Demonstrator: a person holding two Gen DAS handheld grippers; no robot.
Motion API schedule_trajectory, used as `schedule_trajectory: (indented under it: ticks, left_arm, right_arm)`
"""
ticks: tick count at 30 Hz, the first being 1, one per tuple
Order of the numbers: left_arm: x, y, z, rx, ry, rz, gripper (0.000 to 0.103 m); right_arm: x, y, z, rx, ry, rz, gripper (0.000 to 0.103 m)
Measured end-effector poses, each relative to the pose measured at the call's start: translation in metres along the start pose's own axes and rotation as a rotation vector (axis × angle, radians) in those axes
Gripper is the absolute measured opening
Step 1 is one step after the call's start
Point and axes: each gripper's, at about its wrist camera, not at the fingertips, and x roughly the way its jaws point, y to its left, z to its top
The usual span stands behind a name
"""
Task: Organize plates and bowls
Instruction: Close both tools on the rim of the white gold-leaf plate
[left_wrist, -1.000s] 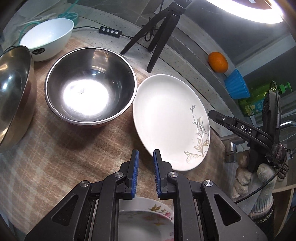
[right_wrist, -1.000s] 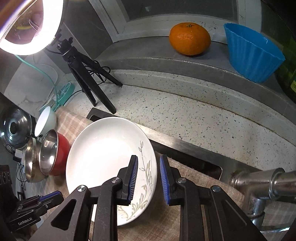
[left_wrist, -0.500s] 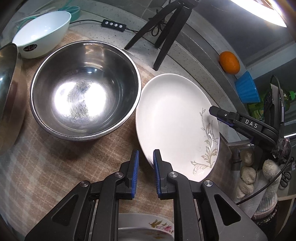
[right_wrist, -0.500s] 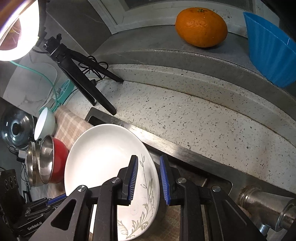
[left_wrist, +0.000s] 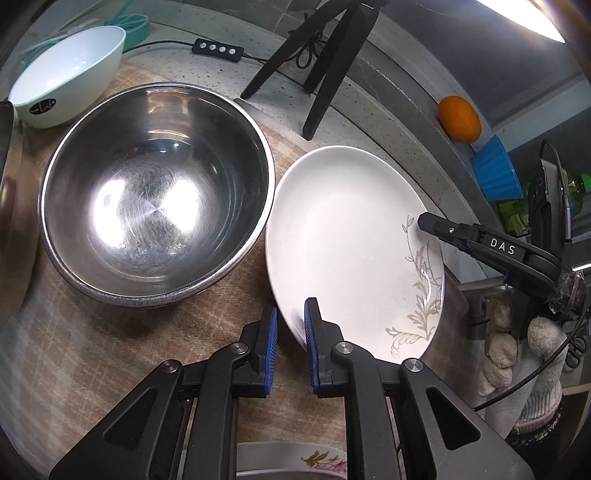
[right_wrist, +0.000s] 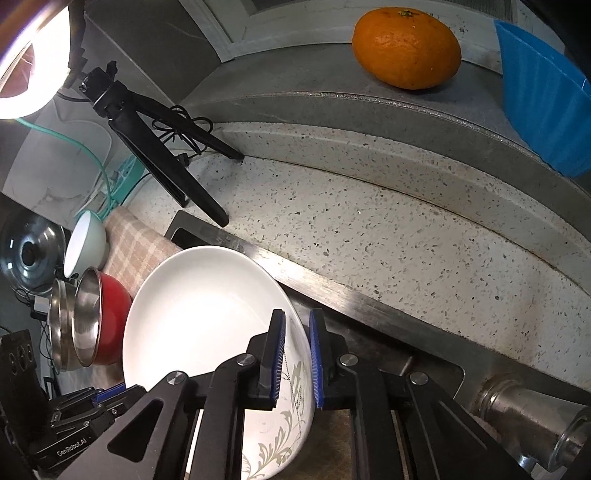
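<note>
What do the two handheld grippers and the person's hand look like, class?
Both the left gripper and the right gripper are black with blue ribbed jaws and silver screws. One bears white "DAS" lettering, with a thin black cable. The hand wears a white knit glove.

From the left tongs (left_wrist: 290, 332), the steel bowl (left_wrist: 155, 206) blocks ten o'clock, its rim touching the white plate (left_wrist: 347, 236) at one o'clock. The tripod (left_wrist: 328, 55) stands at twelve. Bare checked cloth (left_wrist: 92, 362) lies open at eight. Speckled bench (right_wrist: 369, 229) stays free at twelve of the right tongs (right_wrist: 297, 354).
</note>
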Motion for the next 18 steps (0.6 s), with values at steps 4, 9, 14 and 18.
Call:
schedule_trajectory:
  ticks: [4, 9, 14, 18]
  left_arm:
    - [0.002, 0.001, 0.002, 0.002, -0.001, 0.002, 0.011]
    - [0.002, 0.003, 0.005, 0.008, 0.001, 0.006, 0.010]
    - [-0.001, 0.004, 0.004, 0.007, 0.006, 0.001, 0.010]
    - [-0.006, 0.003, 0.002, 0.017, -0.001, -0.001, 0.010]
  right_arm:
    - [0.001, 0.002, 0.000, -0.012, -0.001, -0.014, 0.010]
    - [-0.002, 0.003, -0.001, -0.006, -0.006, -0.018, 0.010]
    - [-0.005, 0.004, -0.005, -0.003, -0.008, -0.026, 0.010]
    - [-0.011, 0.005, -0.009, 0.003, -0.010, -0.025, 0.009]
